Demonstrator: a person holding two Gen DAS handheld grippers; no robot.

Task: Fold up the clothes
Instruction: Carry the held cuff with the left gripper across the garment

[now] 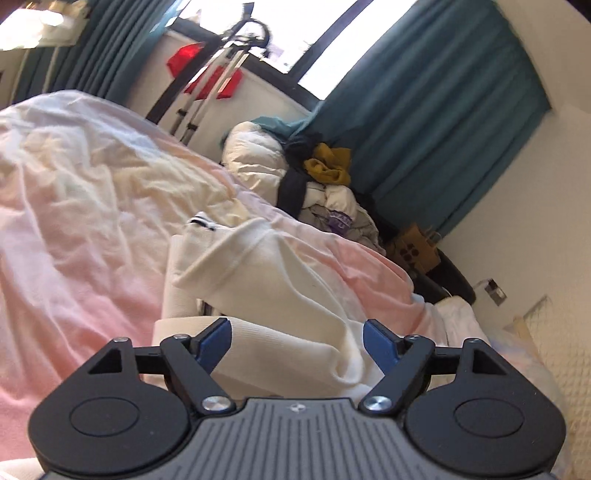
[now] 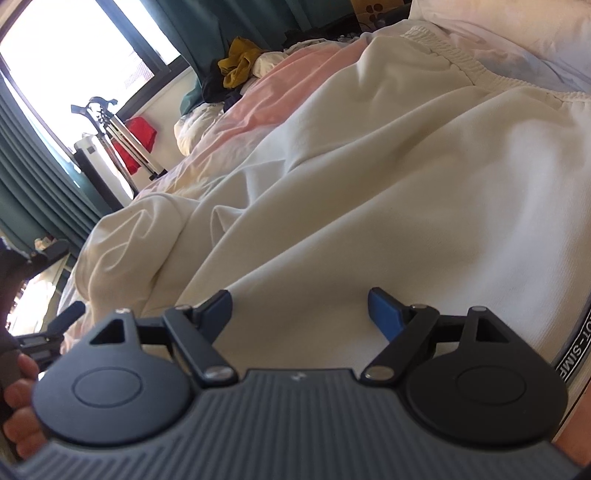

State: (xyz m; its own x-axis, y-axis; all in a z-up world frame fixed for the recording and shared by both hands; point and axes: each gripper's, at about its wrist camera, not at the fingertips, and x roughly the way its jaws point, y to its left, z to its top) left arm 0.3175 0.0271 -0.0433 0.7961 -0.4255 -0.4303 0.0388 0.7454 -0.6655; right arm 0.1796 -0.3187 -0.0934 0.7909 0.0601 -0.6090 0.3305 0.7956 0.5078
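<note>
White sweatpants lie on a pink bed sheet (image 1: 74, 240). In the left wrist view a ribbed leg cuff (image 1: 229, 258) sticks up and the white leg (image 1: 295, 314) runs down between my fingers. My left gripper (image 1: 297, 341) is open, its blue pads on either side of the leg without pinching it. In the right wrist view the white pants (image 2: 369, 184) fill the frame, with the elastic waistband (image 2: 461, 62) at the far right and a lettered side stripe (image 2: 576, 350) at the right edge. My right gripper (image 2: 300, 312) is open just above the cloth.
A heap of clothes with a mustard garment (image 1: 328, 166) and a white duvet (image 1: 255, 155) lies beyond the bed. Teal curtains (image 1: 424, 110), a window, a metal stand (image 2: 122, 136) and red cloth (image 2: 138, 134) are behind. A pillow (image 2: 517, 22) lies past the waistband.
</note>
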